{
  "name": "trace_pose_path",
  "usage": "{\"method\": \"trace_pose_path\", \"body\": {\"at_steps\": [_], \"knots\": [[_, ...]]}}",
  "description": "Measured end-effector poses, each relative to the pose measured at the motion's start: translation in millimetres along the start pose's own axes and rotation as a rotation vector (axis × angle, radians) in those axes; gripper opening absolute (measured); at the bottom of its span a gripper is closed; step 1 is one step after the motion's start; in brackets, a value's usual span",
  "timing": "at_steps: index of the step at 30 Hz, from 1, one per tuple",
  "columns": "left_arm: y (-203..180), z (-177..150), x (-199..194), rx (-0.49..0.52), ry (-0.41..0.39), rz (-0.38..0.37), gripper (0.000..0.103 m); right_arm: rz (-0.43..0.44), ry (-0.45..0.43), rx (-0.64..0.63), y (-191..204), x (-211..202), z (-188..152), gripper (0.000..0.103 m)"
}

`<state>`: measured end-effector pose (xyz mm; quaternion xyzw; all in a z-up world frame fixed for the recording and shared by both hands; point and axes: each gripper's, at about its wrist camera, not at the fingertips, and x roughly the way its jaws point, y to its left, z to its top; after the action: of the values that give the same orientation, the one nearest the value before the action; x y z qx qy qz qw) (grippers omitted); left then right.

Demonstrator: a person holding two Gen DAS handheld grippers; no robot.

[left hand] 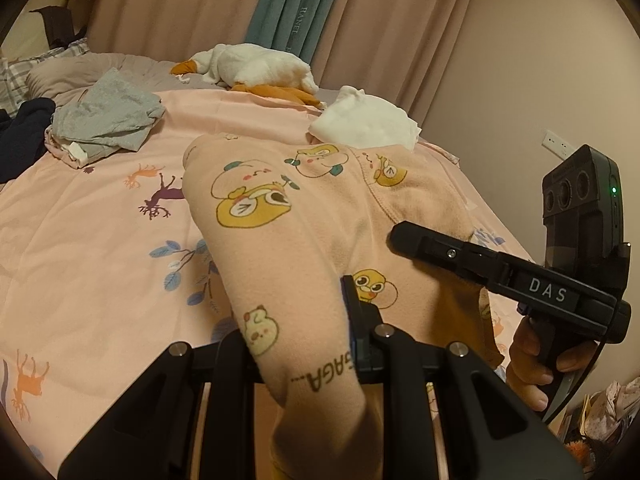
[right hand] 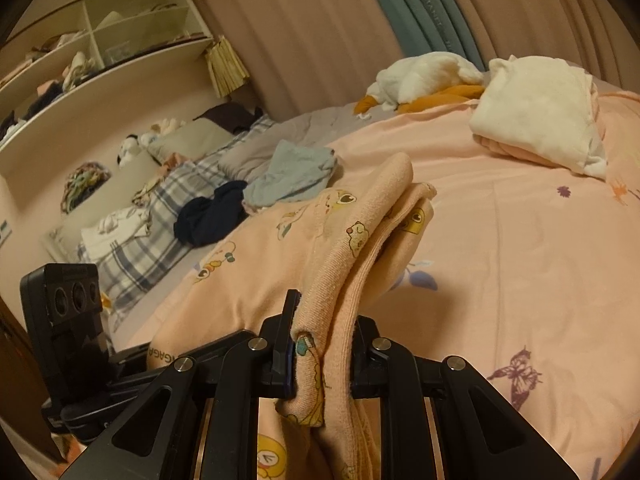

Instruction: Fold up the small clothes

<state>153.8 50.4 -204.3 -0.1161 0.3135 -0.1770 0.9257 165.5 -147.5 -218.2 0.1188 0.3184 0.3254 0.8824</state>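
Left gripper and right gripper, each clamped on the pink garment, hold it stretched forward over the bed.

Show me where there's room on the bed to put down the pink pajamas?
The widest bare patch of sheet lies right of the pajamas, below the white folded cloth. Another bare patch lies left of the pajamas, below the grey clothes. It is crowded toward the pillows, around the grey clothes, dark garment and goose toy.

Peach cartoon-printed garment; pink animal-print bedsheet; white plush goose.
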Motion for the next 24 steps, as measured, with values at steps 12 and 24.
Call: {"method": "trace_pose_path", "body": {"at_steps": [12,24], "knots": [[18,-11,15,-0.013,0.030,0.031,0.021,-0.026,0.065,-0.012,3,24,-3,0.019],[44,-21,48,-0.044,0.107,0.044,0.024,-0.113,0.163,-0.064,1,58,-13,0.019]]}}
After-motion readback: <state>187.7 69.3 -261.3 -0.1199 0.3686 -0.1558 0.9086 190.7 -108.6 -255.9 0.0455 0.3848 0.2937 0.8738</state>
